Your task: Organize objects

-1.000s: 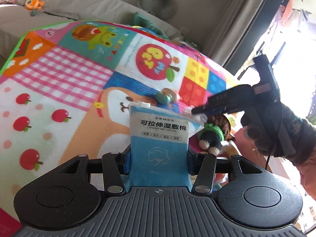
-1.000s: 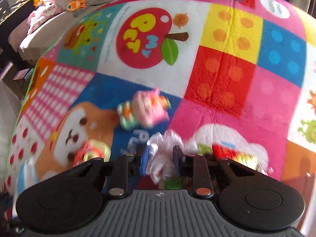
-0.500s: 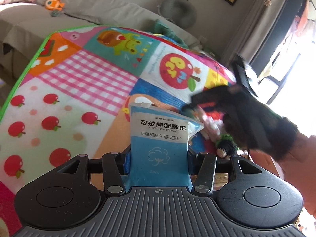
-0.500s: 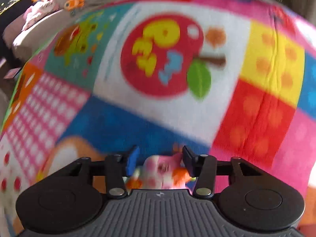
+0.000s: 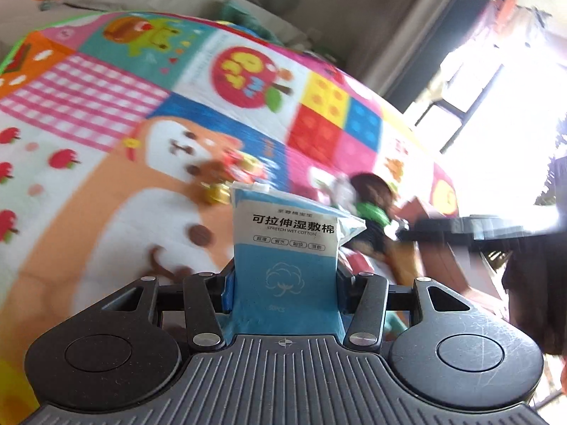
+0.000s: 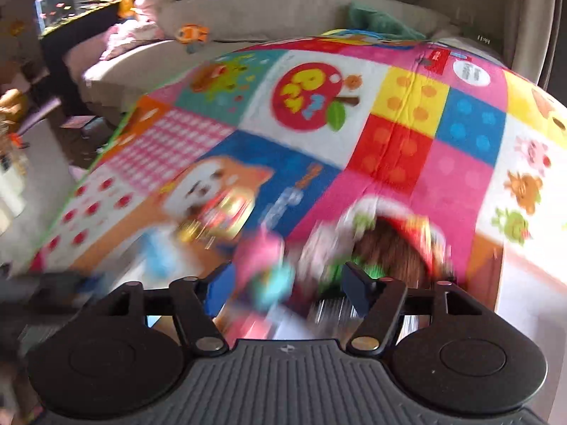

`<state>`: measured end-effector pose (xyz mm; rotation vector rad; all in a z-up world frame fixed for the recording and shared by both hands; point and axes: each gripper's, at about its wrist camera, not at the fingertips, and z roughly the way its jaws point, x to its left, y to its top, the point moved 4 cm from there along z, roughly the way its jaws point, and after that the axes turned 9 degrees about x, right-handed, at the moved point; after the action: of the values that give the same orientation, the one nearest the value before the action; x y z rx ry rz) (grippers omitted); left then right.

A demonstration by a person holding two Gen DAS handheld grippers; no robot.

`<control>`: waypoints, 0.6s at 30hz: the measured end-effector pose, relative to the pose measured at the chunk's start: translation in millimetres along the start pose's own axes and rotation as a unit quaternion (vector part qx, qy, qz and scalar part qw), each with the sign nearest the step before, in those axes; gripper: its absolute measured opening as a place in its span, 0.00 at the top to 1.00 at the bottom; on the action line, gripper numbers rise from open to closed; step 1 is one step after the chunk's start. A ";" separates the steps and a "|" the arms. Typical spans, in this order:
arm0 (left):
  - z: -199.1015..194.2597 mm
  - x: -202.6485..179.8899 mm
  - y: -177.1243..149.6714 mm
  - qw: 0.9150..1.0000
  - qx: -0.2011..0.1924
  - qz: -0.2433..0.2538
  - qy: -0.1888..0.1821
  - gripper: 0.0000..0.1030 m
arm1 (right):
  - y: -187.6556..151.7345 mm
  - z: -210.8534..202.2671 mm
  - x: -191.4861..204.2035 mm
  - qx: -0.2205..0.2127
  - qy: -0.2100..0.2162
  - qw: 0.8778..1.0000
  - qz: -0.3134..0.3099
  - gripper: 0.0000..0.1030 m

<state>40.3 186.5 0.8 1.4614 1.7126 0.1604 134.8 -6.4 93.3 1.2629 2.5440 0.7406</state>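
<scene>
Blue cotton-pad pack (image 5: 285, 265) clamped upright in left tool (image 5: 283, 285); right tool (image 6: 287, 281) apart.

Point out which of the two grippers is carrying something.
The left gripper: its jaws are clamped on the blue wet-cotton pack. The right gripper has just been opening; no pad presses on anything.

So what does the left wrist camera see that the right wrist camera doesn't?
Only the left view shows the blue and white wet-cotton packet clamped in the left tool, with printed lettering, plus a bright window. Only the right view shows the right tool with its jaws apart, having just been opening, above a blurred pink toy, and a glass tank behind. Both show the colourful patchwork play mat and the orange fish plush.
</scene>
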 end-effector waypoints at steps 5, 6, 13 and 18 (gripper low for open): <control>-5.7 -32.4 -19.9 0.998 0.033 0.033 -0.042 0.47 | -76.7 -8.6 11.9 0.021 -0.007 1.000 -0.005 0.31; -10.3 -35.0 -22.7 0.998 0.026 0.036 -0.038 0.47 | -86.2 -6.7 13.0 0.015 -0.012 1.000 0.003 0.31; -50.5 -27.1 -16.3 0.995 -0.034 0.034 0.082 0.47 | -88.8 24.6 27.9 -0.049 -0.017 0.998 0.030 0.17; -70.7 -41.3 -35.1 0.988 -0.047 0.062 0.132 0.47 | -74.6 45.0 22.9 -0.028 -0.013 0.998 0.052 0.31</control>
<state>-34.9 169.5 45.5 1.5297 1.7945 0.5155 87.2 -10.7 16.9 1.3874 2.4341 0.8045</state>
